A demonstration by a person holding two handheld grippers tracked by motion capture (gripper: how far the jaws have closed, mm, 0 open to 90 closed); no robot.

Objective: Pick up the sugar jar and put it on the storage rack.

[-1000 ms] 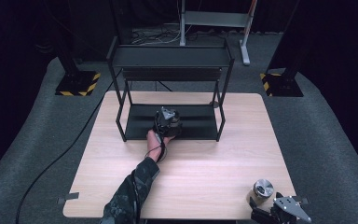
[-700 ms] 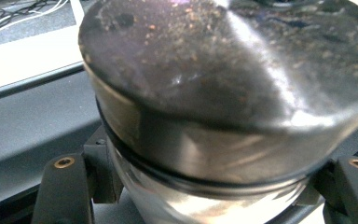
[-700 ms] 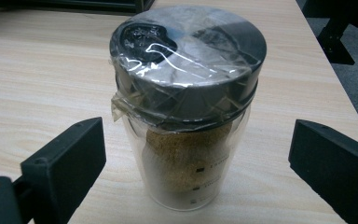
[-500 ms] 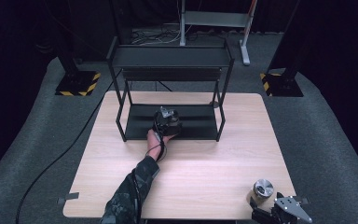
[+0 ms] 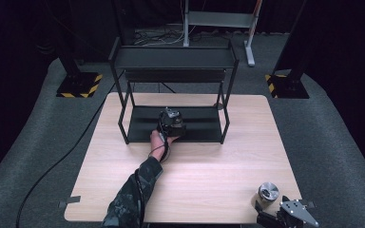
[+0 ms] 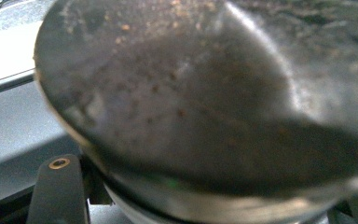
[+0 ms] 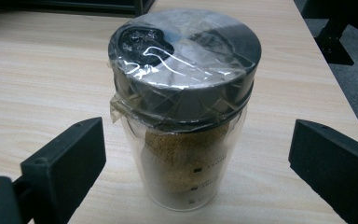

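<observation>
Currently two spice jars: one (image 6: 205,107) pinched by left gripper (image 5: 171,124) on rack's (image 5: 218,135) bottom shelf; second jar (image 7: 184,107) upright near table's (image 5: 195,175) front right corner, between spread right gripper (image 7: 191,158) jaws, untouched. Table middle free.

Clear glass jar (image 7: 186,158), glossy lid (image 7: 186,56); wood-grain table (image 7: 37,79).

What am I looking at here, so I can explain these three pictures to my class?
A person at a pale wooden table holds a two-jaw gripper in each hand. One camera looks down from above; one rides on each gripper. The left gripper, at the lower shelf of a black metal rack, is shut on a shiny, brown-speckled round container, blurred up close. The right gripper stands open around a clear glass jar of brown powder with a dark film-wrapped lid, untouched.
</observation>
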